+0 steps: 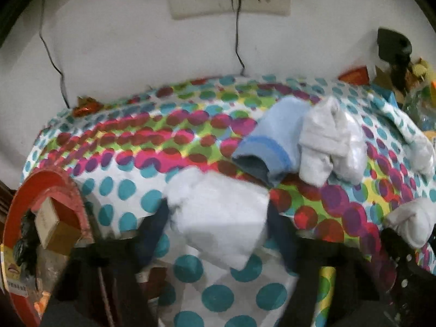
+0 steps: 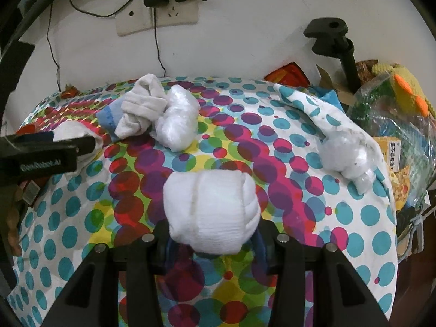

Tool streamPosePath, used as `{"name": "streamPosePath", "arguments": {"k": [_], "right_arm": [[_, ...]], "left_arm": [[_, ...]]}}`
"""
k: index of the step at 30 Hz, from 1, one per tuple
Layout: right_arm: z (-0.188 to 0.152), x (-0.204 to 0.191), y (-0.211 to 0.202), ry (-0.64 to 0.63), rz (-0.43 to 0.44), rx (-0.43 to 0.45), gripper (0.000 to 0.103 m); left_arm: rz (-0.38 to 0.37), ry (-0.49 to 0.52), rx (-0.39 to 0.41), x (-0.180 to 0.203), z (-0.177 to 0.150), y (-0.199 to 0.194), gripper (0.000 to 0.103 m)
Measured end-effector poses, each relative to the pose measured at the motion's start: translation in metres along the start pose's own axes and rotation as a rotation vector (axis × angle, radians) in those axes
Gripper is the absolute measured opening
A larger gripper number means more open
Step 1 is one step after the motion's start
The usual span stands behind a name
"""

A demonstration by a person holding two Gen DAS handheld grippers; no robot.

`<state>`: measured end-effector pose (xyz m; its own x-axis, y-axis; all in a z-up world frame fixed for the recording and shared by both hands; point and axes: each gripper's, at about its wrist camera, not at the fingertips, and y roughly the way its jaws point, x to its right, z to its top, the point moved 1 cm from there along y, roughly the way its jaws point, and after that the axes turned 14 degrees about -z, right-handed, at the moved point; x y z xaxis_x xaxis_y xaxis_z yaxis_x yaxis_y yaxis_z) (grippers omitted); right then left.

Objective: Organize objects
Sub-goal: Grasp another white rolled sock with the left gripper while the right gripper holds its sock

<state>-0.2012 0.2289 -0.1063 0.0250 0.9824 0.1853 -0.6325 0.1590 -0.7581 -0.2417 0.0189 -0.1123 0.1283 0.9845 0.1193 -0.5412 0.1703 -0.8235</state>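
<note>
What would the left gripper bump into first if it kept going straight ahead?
Probably the blue sock. The left gripper already grips a white sock, and the blue one lies just beyond it, though depth is unclear.

A home: polka-dot tablecloth (image 2: 354,212), socks (image 2: 141,109), wall socket (image 2: 174,13)

The left gripper (image 1: 218,218) points steeply down, its two dark fingers (image 1: 155,231) standing on either side of a white bundle, pads against its sides. From the right wrist view this gripper's black body reaches in from the left edge. The right gripper (image 2: 214,234) also tilts steeply down, its jaws narrowed and pressed against the flanks of a rolled white bundle, which it holds between its dark blue pads (image 2: 260,248).
</note>
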Motion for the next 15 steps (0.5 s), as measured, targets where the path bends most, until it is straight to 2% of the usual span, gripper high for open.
{"name": "streamPosePath", "arguments": {"k": [7,15], "right_arm": [[-0.001,0.002,0.001,0.009,0.001,0.0,0.045],[-0.002,0.001,0.002,0.006,-0.005,0.0,0.045]], "left_arm": [[-0.041,-0.027,0.016,-0.003,-0.001,-0.005,0.043],[-0.078,-0.004,0.03,0.0,0.0,-0.028,0.042]]}}
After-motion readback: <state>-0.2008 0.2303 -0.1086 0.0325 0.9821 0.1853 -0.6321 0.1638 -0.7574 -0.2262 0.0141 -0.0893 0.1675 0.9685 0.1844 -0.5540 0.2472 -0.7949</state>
